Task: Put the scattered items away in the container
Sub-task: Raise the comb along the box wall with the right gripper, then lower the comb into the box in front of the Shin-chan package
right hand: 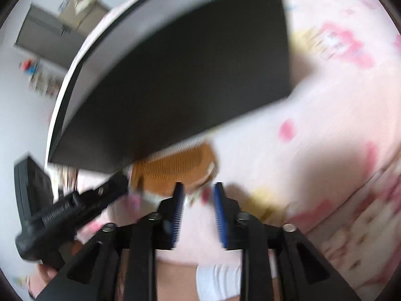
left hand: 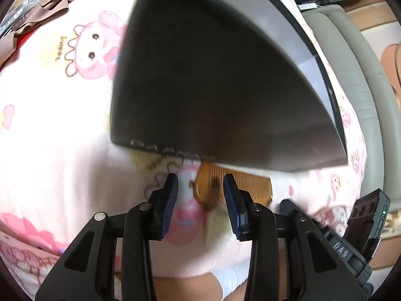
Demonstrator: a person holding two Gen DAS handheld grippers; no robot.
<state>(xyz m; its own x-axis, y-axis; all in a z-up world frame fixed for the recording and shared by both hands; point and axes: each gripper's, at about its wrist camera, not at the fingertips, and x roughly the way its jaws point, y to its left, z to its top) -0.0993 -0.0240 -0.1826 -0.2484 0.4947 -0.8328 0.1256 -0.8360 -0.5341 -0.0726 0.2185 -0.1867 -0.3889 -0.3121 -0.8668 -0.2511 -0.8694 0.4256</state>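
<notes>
A dark box (left hand: 213,75) with a pale inner wall stands on a pink cartoon-print blanket (left hand: 55,125); it also fills the upper part of the right wrist view (right hand: 175,75). An orange-brown comb (left hand: 248,180) lies on the blanket against the box's near edge, and shows in the right wrist view (right hand: 175,168). My left gripper (left hand: 200,195) is open, its blue pads just short of the comb's left end. My right gripper (right hand: 198,200) is open and empty, just short of the comb. The left gripper's body (right hand: 75,205) shows at the left of the right wrist view.
Crumpled brown packaging (left hand: 40,12) lies at the blanket's far left. A grey cushioned edge (left hand: 351,62) runs along the right beyond the blanket. The other gripper's body (left hand: 363,220) is at lower right. A bandaged leg (right hand: 220,281) is below the grippers.
</notes>
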